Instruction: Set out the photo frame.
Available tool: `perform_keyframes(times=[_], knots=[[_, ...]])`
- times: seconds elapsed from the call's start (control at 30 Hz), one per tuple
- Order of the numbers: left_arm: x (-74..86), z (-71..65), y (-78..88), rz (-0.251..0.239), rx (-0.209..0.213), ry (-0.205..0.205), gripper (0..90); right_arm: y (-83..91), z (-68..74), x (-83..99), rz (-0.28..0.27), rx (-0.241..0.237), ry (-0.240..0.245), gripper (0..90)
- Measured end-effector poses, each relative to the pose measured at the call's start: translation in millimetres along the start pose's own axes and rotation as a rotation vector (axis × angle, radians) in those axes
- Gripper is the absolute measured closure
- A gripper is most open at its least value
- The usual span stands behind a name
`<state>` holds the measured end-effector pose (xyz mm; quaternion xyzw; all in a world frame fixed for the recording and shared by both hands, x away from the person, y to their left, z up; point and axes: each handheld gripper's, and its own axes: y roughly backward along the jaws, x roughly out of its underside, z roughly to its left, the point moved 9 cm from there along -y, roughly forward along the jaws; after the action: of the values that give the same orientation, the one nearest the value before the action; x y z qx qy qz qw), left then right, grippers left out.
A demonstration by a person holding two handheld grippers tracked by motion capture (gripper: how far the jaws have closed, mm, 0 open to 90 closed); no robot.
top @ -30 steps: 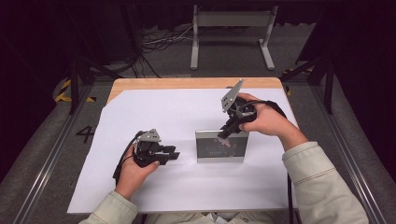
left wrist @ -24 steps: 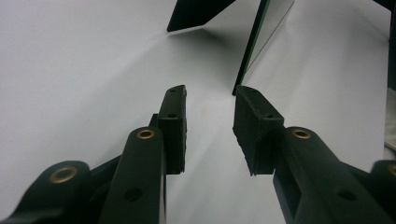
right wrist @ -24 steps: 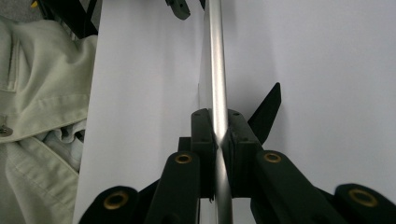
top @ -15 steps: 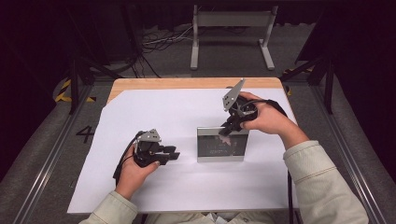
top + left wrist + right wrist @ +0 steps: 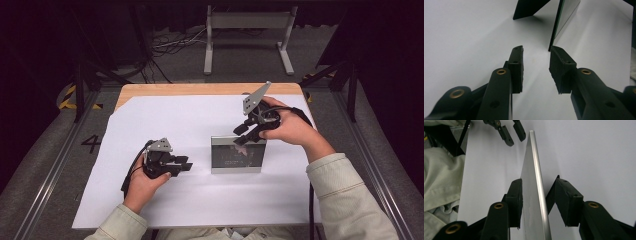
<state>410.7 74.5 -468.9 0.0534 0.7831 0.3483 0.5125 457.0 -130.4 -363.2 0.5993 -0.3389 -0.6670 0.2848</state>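
Observation:
A silver-edged picture frame point(image 5: 236, 155) with a dark glass face stands upright on the white sheet point(image 5: 170, 120). My right gripper point(image 5: 241, 135) hangs over its top right corner. Its jaws have just been opening, and in the right gripper view the frame's thin metal top edge point(image 5: 534, 170) runs between them; this right gripper point(image 5: 539, 182) stands open, the right pad clear of the metal. My left gripper point(image 5: 186, 164) rests on the sheet left of the frame, open and empty. In the left gripper view the left gripper point(image 5: 535, 51) points at the frame's side edge point(image 5: 566, 12).
The white sheet covers a wooden table point(image 5: 200, 89). A dark back prop point(image 5: 526, 7) leans out behind the frame. Beyond the far edge, a grey metal stand point(image 5: 247, 30) and cables point(image 5: 170, 47) sit on the floor. Rails point(image 5: 50, 170) run along both sides.
The right gripper's jaws have spread apart from the frame's top edge, which they pinched before. The frame stays standing in place. The left gripper has not moved.

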Motion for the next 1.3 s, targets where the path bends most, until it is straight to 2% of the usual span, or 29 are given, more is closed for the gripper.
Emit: perform_keyframes(times=[0.17, 0.4, 0.77, 1.07, 1.3], knots=[[-2.0, -0.2, 1.1, -0.004, -0.005, -0.015, 61.8, 12.5, 0.8, 1.0, -0.041, 0.033, -0.009, 55.3], [-1.4, 3.8, 6.2, -0.010, -0.023, -0.019, 58.0, 32.1, 1.7, 10.0, -0.067, 0.076, -0.032, 53.1], [6.6, 15.1, 24.5, -0.041, -0.046, 0.016, 56.5, 66.0, 2.4, 30.9, -0.129, 0.131, -0.084, 50.6], [10.1, 20.2, 32.8, -0.060, -0.063, 0.027, 55.0, 81.1, 4.1, 44.6, -0.182, 0.161, -0.120, 48.1], [10.1, 20.7, 33.2, -0.063, -0.062, 0.028, 54.7, 84.1, 5.7, 57.0, -0.196, 0.178, -0.147, 47.8]])
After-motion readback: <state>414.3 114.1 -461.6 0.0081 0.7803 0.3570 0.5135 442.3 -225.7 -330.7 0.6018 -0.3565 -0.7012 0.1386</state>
